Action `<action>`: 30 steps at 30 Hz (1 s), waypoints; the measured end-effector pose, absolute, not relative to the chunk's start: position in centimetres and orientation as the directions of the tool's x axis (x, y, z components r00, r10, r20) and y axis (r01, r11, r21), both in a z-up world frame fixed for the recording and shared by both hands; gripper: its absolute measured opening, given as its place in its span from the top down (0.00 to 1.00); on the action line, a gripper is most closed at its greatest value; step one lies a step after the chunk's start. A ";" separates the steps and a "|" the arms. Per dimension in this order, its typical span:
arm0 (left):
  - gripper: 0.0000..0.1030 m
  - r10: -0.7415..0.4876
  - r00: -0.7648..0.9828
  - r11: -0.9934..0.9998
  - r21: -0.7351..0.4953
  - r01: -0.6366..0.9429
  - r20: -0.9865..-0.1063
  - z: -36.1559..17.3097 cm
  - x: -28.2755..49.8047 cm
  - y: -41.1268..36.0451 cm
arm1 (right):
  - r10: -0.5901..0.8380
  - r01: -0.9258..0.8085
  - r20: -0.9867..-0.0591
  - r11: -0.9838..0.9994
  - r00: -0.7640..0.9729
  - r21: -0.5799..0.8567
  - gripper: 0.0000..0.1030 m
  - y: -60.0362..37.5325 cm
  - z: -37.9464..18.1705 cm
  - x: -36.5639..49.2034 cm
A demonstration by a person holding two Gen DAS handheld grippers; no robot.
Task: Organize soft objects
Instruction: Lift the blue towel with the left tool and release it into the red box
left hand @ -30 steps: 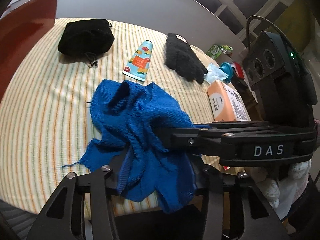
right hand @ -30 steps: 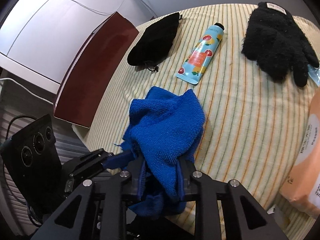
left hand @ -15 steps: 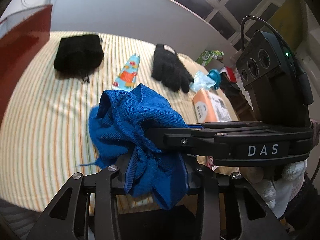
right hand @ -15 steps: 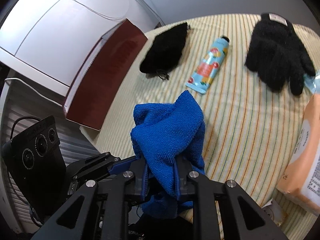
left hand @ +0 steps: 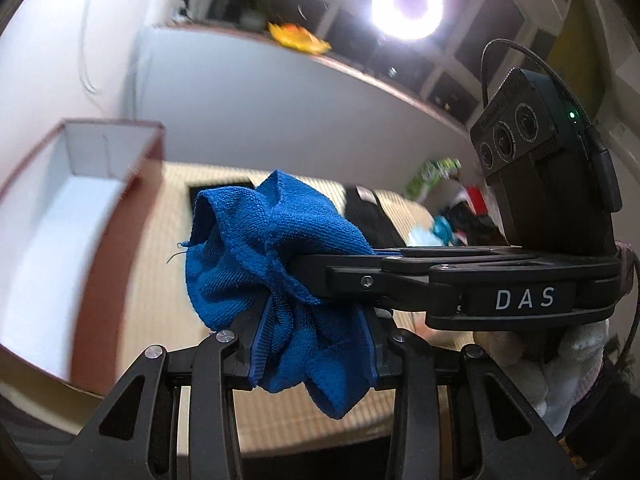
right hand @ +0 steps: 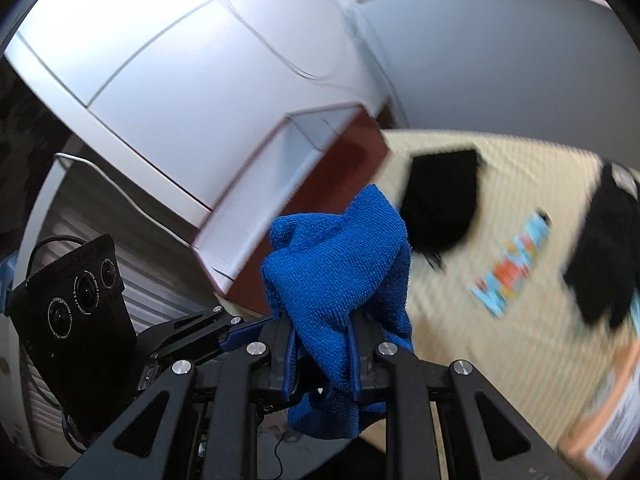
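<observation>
A crumpled blue cloth hangs in the air above the striped table, pinched by both grippers at once. My left gripper is shut on its lower folds. My right gripper is shut on the same blue cloth and reaches in from the right in the left wrist view. A dark red box with a white inside stands open at the left, close to the cloth; it also shows in the right wrist view. A black pouch and a black glove lie on the table.
A striped tablecloth covers the table. A cream tube lies between the pouch and the glove. An orange tissue pack sits at the right edge. A white cabinet stands behind the box. The view is motion blurred.
Both grippers have lifted the blue cloth clear of the table and swung left toward the red box, whose white inside now shows. Both stay shut on the cloth.
</observation>
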State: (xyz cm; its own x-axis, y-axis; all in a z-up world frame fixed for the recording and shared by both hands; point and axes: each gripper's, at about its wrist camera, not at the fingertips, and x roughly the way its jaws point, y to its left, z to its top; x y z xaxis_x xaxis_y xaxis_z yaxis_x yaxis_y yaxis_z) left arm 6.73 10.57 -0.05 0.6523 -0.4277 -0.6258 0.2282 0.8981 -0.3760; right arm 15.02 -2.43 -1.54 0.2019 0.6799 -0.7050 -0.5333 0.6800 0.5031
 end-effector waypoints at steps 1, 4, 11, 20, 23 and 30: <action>0.67 -0.412 0.670 0.904 -0.366 0.219 -0.618 0.6 6.8 11.4 | 0.684 -0.549 -0.701 0.672 0.203 0.497 0.82 -1.5 -1.0 15.3; 0.67 -0.369 0.709 0.920 -0.342 0.189 -0.601 1.9 6.7 13.8 | 0.698 -0.597 -0.688 0.643 0.198 0.480 0.82 1.6 0.8 16.1; 0.67 -0.276 0.758 0.945 -0.311 0.101 -0.591 3.4 7.3 19.4 | 0.728 -0.664 -0.666 0.580 0.163 0.472 0.82 8.6 2.6 17.8; 0.67 -0.195 0.751 0.950 -0.313 -0.017 -0.631 1.2 9.0 25.1 | 0.724 -0.688 -0.684 0.542 0.091 0.482 0.82 16.2 0.0 20.3; 0.67 -0.185 0.733 0.948 -0.316 -0.044 -0.655 -0.1 9.7 26.3 | 0.715 -0.691 -0.696 0.538 0.072 0.482 0.82 18.0 -1.3 21.2; 0.67 -0.188 0.688 0.936 -0.341 -0.091 -0.700 -2.9 11.2 28.0 | 0.680 -0.675 -0.731 0.562 0.049 0.477 0.82 20.9 -4.3 23.1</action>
State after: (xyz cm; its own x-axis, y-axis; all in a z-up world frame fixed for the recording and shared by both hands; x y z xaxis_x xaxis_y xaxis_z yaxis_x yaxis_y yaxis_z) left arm 11.24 28.04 -2.85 0.6884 -0.1881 -0.7005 -0.0909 0.9358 -0.3407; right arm 23.06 20.88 -4.34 0.0493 0.6802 -0.7314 -0.6751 0.5623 0.4775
